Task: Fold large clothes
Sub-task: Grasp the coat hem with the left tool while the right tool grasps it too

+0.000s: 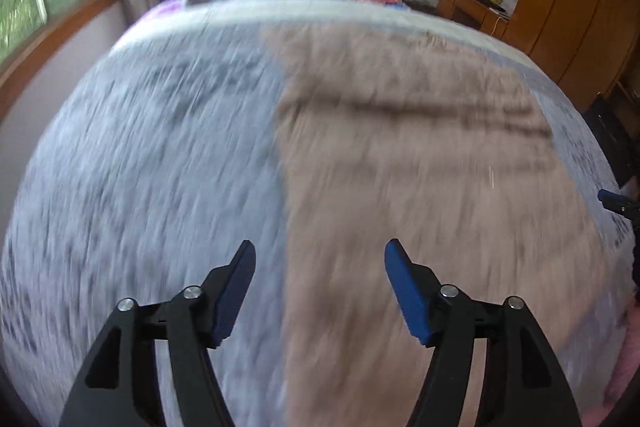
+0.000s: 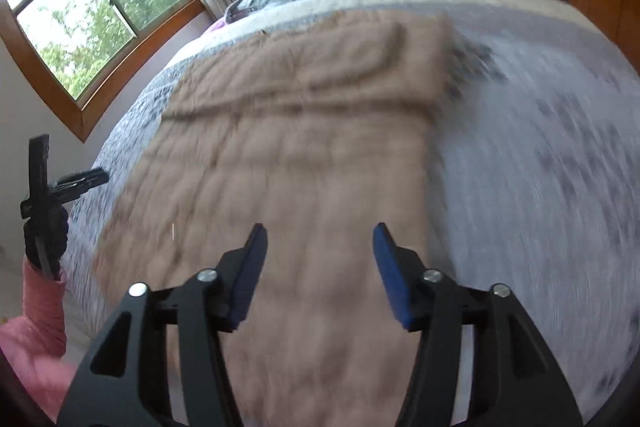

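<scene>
In the left wrist view, the left tool [image 1: 320, 287] hangs with its blue-padded fingers spread and nothing between them, above a tan, soft-looking large garment [image 1: 400, 155] lying flat on a grey speckled bedspread [image 1: 152, 155], everything smeared by motion blur. In the right wrist view, the right tool [image 2: 320, 275] is likewise spread and empty over the near end of the same garment, whose far end shows a folded-over band, while a pink sleeve [image 2: 40, 303] shows at the left edge.
</scene>
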